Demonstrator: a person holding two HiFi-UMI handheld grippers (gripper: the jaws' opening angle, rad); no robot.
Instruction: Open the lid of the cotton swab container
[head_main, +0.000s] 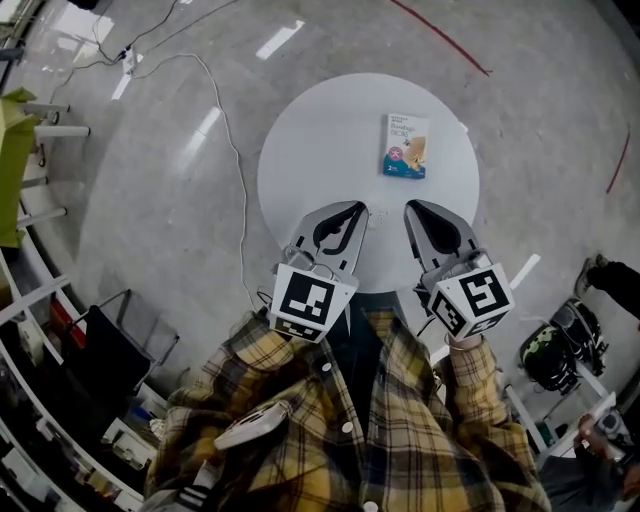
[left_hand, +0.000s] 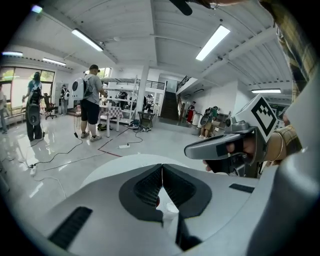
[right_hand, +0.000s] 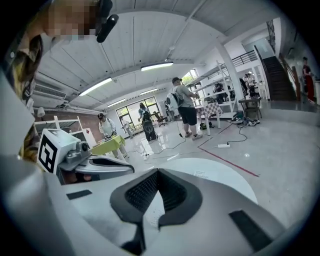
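Head view: a round white table (head_main: 300, 170) stands on a grey floor. The swab box (head_main: 406, 146) lies flat on the table's far right part, lid closed, well apart from both grippers. The left gripper (head_main: 358, 208) and right gripper (head_main: 410, 207) hang side by side over the table's near edge, tips pointing far, each with its jaws together and nothing in them. A plaid shirt (head_main: 400, 440) fills the near part of the view, and a white cable (head_main: 232, 150) runs across the floor to the left of the table.

Left gripper view: the jaws meet in one closed line, clamped on nothing, with the table top (left_hand: 115, 167) just beyond them. The right gripper (left_hand: 220, 147) shows at the right, a hand round its grip. A person (left_hand: 91, 100) stands far off at the left.

Right gripper view: the jaws are pressed together and empty over the table (right_hand: 215, 180). The left gripper (right_hand: 95, 162) shows at the left. People (right_hand: 185, 107) stand far off on the shiny floor
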